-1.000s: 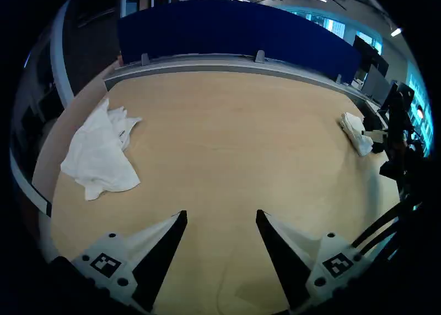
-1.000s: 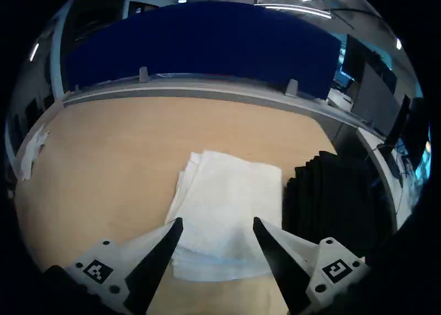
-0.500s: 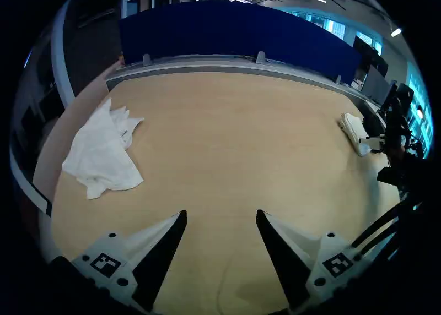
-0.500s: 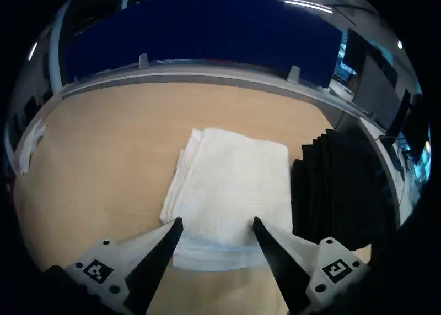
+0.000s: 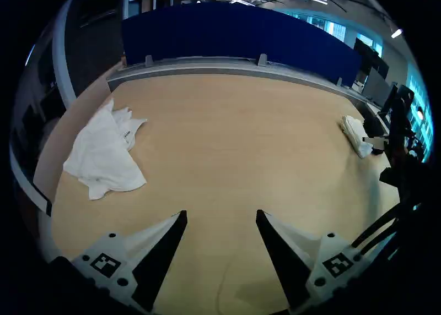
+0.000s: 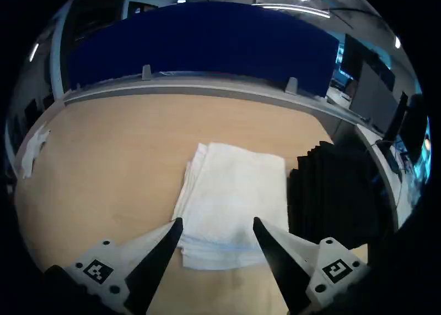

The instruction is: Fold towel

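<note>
1. The right gripper (image 6: 216,221) is spread and pinches nothing. Its tips hang over the near edge of a white folded towel (image 6: 234,196); whether they touch it I cannot tell.
2. The left gripper (image 5: 220,215) is spread too, empty, over bare table (image 5: 237,128).
3. The folded towel looks finished: a flat, layered rectangle. A crumpled towel (image 5: 105,152) lies unfolded well apart from it, so I judge that work remains.
4. A black stack (image 6: 336,196) sits just beside the folded towel, by the table's right edge, leaving little room on that side.
5. Broad open wood lies between the two towels, ending at a blue partition (image 5: 231,34). The crumpled towel sits near the left edge, so it probably wants drawing inward before spreading.
</note>
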A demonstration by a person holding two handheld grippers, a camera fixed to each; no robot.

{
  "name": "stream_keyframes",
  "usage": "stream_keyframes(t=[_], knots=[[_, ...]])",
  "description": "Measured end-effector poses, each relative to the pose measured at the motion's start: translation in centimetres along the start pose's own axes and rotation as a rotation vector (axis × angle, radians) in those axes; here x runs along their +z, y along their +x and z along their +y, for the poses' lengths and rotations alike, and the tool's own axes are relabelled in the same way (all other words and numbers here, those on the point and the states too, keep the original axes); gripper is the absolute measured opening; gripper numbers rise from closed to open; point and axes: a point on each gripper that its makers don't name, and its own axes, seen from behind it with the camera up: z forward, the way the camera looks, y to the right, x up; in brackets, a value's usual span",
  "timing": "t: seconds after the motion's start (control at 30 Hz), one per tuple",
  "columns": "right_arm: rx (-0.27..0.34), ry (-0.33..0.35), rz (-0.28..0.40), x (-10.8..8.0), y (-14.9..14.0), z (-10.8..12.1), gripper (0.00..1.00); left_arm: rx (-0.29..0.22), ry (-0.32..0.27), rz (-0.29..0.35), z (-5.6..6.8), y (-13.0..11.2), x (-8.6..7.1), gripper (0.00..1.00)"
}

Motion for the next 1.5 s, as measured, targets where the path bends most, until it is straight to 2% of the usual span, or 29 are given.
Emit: stream_keyframes(t=[0.17,0.3,0.47,0.67,0.97,1.07,1.27,1.5], knots=[[0.014,0.002,0.024,-0.9,0.7,-0.6,0.99,0.003,-0.003,0.005,-0.1,0.1,-0.1,0.93],[0.037,0.022,0.084,-2.4,2.0,-2.3,0.99,0.003,-0.007,0.013,-0.3,0.2,0.0,0.93],[0.069,0.044,0.193,-5.0,4.2,-5.2,0.99,0.0,-0.018,0.029,-0.3,0.8,0.1,0.93],[0.069,0.052,0.343,-8.9,7.6,-8.5,0.99,0.011,-0.035,0.048,-0.4,1.6,0.5,0.93],[0.121,-0.025,0.588,-15.4,12.3,-10.8,0.99,0.002,-0.058,0.08,-0.5,2.7,0.8,0.93],[0.13,-0.034,0.617,-16.2,12.4,-11.9,0.99,-0.01,-0.066,0.093,-0.6,3.3,1.0,0.93],[0.113,-0.02,0.595,-16.6,12.1,-14.0,0.99,-0.032,-0.083,0.148,-1.0,5.0,1.1,0.93],[0.109,-0.006,0.57,-17.3,11.9,-15.7,0.99,-0.049,-0.088,0.28,-1.7,8.4,0.4,0.93]])
